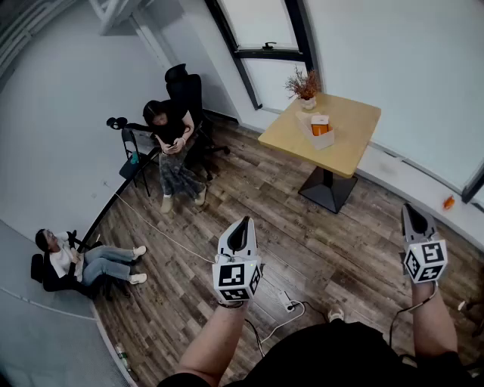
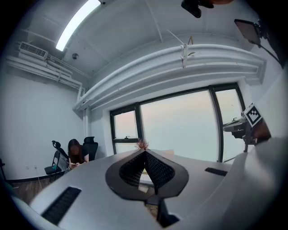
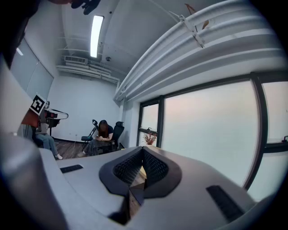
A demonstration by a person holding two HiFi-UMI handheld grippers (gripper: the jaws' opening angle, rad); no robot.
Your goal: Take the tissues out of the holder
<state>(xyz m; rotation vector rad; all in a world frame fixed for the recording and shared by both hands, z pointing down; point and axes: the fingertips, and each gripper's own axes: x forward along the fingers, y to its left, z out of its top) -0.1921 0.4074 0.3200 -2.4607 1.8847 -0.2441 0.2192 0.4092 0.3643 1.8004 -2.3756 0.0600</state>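
Grey left gripper [image 1: 240,229] and grey right gripper [image 1: 414,218] hover over the wooden plank floor [image 1: 249,196], fingers clenched together on nothing. Well apart from both, the white tissue holder [image 1: 324,138], something orange inside, stands on the square light-wood tabletop [image 1: 354,121].

Grey left tool [image 1: 240,221], grey right tool [image 1: 409,206], black-and-white marker cube [image 1: 236,274] on each, black top [image 1: 333,355]

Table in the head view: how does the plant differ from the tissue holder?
The plant stands at the table's far corner by the window; the holder sits nearer the middle. The plant is reddish-brown sprigs in a small pale pot; the holder is a low white box with something orange inside. Both rest on the table.
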